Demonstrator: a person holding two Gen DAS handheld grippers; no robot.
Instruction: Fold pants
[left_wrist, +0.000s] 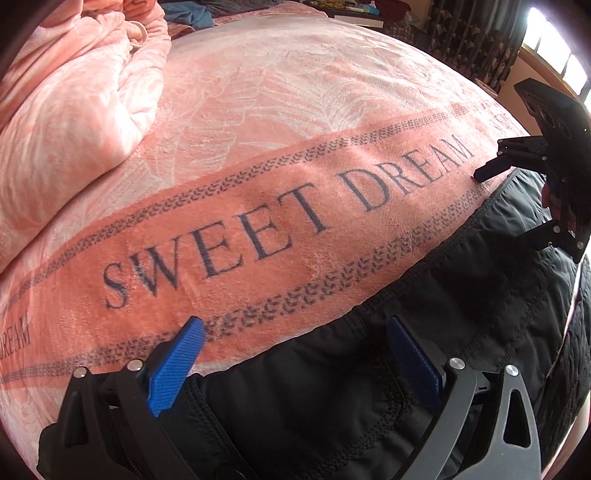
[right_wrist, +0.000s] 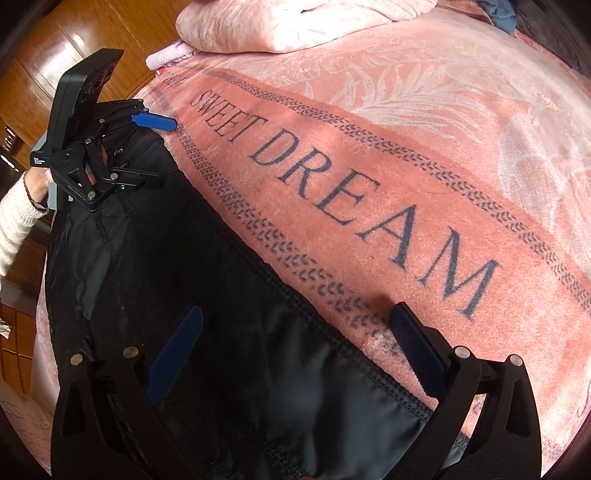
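Black pants (left_wrist: 424, 295) lie along the near edge of a pink "SWEET DREAM" blanket (left_wrist: 258, 184); they also show in the right wrist view (right_wrist: 221, 314). My left gripper (left_wrist: 295, 332) is open, its blue fingers straddling the pants' stitched far edge, one finger over the blanket, one over the cloth. My right gripper (right_wrist: 295, 321) is open in the same way over the pants' edge at the other end. Each gripper shows in the other's view: the right gripper (left_wrist: 517, 192) at the far right, the left gripper (right_wrist: 147, 147) at the upper left, both open.
A bunched pink quilt (left_wrist: 74, 103) lies at the bed's far left and shows in the right wrist view (right_wrist: 277, 26). Dark curtains (left_wrist: 472, 37) and a window stand beyond the bed. Wooden floor (right_wrist: 74, 44) lies past the bed's edge.
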